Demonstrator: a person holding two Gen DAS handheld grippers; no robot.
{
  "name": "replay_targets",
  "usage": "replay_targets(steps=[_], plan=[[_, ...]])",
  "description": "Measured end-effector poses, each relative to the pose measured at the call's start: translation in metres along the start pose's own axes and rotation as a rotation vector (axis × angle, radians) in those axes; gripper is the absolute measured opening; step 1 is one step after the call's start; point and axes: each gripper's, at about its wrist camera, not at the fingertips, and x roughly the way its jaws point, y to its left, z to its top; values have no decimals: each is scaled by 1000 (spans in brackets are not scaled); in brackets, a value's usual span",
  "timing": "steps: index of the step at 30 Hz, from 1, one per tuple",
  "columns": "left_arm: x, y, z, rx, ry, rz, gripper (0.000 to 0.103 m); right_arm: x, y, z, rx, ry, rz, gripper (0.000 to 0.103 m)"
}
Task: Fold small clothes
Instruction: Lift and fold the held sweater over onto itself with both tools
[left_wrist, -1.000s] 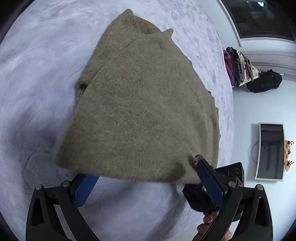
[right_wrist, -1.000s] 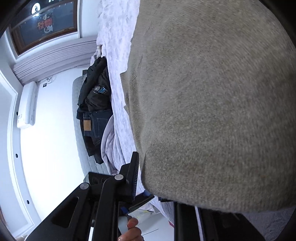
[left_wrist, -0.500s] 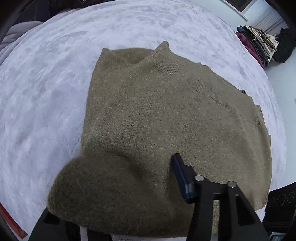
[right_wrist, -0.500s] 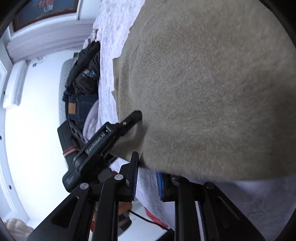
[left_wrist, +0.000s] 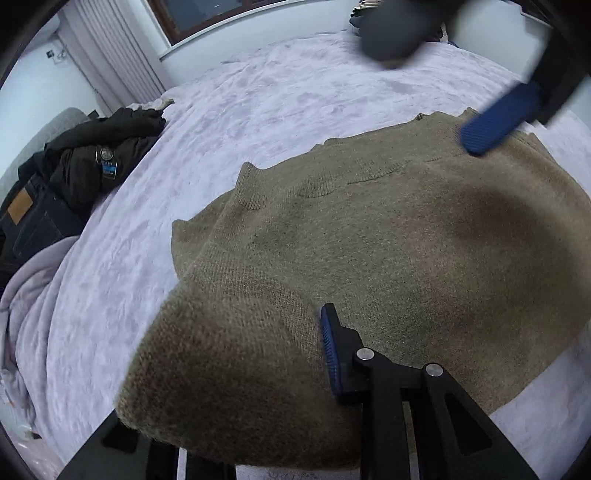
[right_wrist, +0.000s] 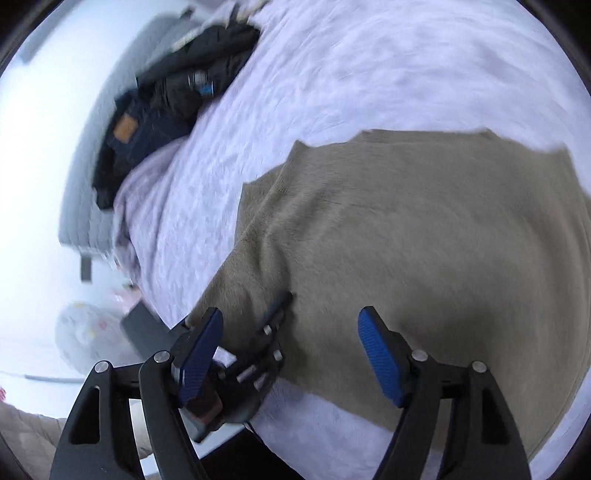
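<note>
Sweater: the olive-brown knitted sweater (left_wrist: 388, 258) lies spread on the bed (left_wrist: 277, 96), which has a pale lilac plush cover; its near corner is lifted into a rounded fold toward my left camera.
Left gripper: my left gripper (left_wrist: 236, 391) sits at that lifted corner. Its jaws have just been closing, and the knit bunches between them. One blue ribbed pad (left_wrist: 330, 354) presses against the fold; the other finger is buried under the cloth, so I read this as a pinch on the sweater.
Right gripper: my right gripper (right_wrist: 290, 356) hangs above the sweater's near edge with its jaws spread wide, having just been opening. Nothing lies between its blue pads (right_wrist: 378, 358); the cloth is below them, apart.
From the left camera: one blue pad of the right gripper shows at the upper right, over the far shoulder of the sweater.
Hidden or unclear: the right view is smeared by motion. The sweater's right side runs out of frame in both views. A dark blurred shape at the top of the left view cannot be made out.
Around: a heap of dark clothes with a pair of jeans (left_wrist: 33, 218) lies at the bed's left edge, well apart from the sweater, beside a rumpled lilac blanket (left_wrist: 33, 295).
</note>
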Motion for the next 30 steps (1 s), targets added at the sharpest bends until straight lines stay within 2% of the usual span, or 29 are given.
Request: replay_targets(steps=[4,7,8,12,18,19,21,22,23,27,30], plan=[[-1,-9,-4,60,-30,29,28,47,48,49,-159,154,-30,81],[0,-11,-6,88,-44,44,28,95,75,72,-205,321,-24,82],[0,-12,-6,94,-47,50,28,115,81,77,-209,388,-45,82],[4,-10,-6,78,-39,52,28,170,94,76,-270,554,-208,83],[10,-4,-4,46,-25,44,28,214,103,67,-372,684,-401,83],[10,-4,-4,48,-29,51,28,219,103,67,-387,687,-431,83],[10,-7,-4,63,-28,58,28,219,99,66,-412,664,-480,65],[10,-7,-4,70,-27,60,28,215,95,67,-417,639,-489,36],[9,-7,-4,76,-32,61,28,207,91,68,-414,603,-493,22],[-2,-5,1,101,-49,49,28,157,63,72,-277,468,-293,18],[-21,-7,7,99,-67,2,28,112,39,63,-180,363,-121,18]])
